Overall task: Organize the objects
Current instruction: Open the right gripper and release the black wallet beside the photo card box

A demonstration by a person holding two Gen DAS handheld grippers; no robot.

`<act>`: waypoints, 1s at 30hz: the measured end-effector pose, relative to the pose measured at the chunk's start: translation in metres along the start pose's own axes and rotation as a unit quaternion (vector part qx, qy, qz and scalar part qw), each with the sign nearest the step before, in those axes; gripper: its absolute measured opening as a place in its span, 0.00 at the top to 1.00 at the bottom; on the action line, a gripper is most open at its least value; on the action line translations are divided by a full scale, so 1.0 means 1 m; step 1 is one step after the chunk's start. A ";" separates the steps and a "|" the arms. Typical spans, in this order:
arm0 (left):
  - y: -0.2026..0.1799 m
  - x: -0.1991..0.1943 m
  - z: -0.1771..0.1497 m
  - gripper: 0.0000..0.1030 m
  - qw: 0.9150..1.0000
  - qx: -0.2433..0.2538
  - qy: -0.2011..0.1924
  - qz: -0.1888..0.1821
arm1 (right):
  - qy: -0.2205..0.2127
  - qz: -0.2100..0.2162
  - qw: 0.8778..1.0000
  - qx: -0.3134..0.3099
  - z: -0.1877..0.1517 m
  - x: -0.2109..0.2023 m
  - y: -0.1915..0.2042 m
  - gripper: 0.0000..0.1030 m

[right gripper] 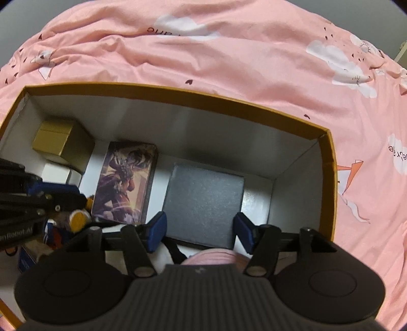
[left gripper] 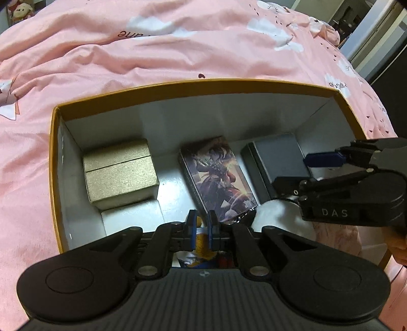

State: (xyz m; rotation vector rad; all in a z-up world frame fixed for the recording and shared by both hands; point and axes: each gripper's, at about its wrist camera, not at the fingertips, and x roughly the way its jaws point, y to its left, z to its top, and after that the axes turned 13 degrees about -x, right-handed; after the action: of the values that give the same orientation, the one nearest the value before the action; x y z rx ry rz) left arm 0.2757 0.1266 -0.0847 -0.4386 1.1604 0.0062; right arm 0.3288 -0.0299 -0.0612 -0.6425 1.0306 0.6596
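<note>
- The orange-rimmed storage box (left gripper: 193, 85), white inside, sits open on a bed covered by a pink quilt (left gripper: 127, 58) printed with white clouds and small dark hearts.
- A gold box (left gripper: 119, 170) stands in the far left corner of the storage box, with a small white box (left gripper: 132, 216) just in front of it, touching or nearly so.
- An illustrated tin (left gripper: 218, 178) showing a drawn figure lies flat on the box floor, roughly in the middle, apart from the gold box.
- A flat dark grey box (right gripper: 203, 203) lies to the right of the tin, close beside it and near the right wall.
- The left tongs (left gripper: 201, 226) point steeply down into the near part of the box; their blue pads (left gripper: 191, 229) are drawn almost together on a small toy figure (right gripper: 77, 219) with yellow and orange parts, most of it hidden under the tool.
- The right tongs (right gripper: 201, 229) hang over the near edge of the dark grey box with their blue pads (right gripper: 157, 226) standing well apart, pressing on nothing.
- A soft pink-and-white item (right gripper: 213, 256) lies just below the right tongs, between the pads but not squeezed by them; what it is I cannot tell.
- In the left wrist view, the right tool carries the letters "DAS" on its body.
- A plush doll (left gripper: 21, 12) sits beyond the quilt at the far left corner.
</note>
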 end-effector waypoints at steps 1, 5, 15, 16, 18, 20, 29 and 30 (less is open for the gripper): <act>0.000 0.000 -0.001 0.92 1.000 -0.001 -0.002 0.000 | -0.006 0.001 1.000 -0.003 -0.001 0.000 0.001 0.40; 0.001 -0.001 -0.005 0.92 1.000 -0.011 -0.004 -0.007 | -0.026 0.010 1.000 -0.011 0.000 -0.002 0.006 0.43; 0.005 -0.004 -0.007 0.93 1.000 -0.021 -0.016 -0.012 | -0.031 0.133 0.991 0.007 0.011 0.004 0.030 0.87; 0.004 -0.004 -0.007 0.93 1.000 -0.018 -0.019 -0.010 | -0.032 0.120 0.992 0.003 0.010 0.006 0.031 0.86; 0.003 -0.003 -0.008 0.93 1.000 -0.018 -0.023 -0.006 | -0.034 0.089 0.995 -0.006 0.008 0.004 0.032 0.82; 0.003 -0.003 -0.008 0.93 0.999 -0.025 -0.027 -0.005 | -0.041 0.079 0.996 -0.004 0.006 -0.001 0.026 0.78; 0.002 -0.003 -0.009 0.93 0.999 -0.038 -0.036 -0.001 | -0.056 0.002 0.998 0.019 0.007 -0.015 -0.006 0.36; 0.002 -0.003 -0.009 0.93 0.999 -0.038 -0.037 -0.002 | -0.048 0.007 0.998 0.025 0.008 -0.012 -0.007 0.34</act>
State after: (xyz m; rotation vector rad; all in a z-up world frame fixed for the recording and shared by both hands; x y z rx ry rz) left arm 0.2658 0.1261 -0.0854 -0.5034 1.0899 0.0634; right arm 0.3345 -0.0304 -0.0464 -0.5555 0.9594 0.6700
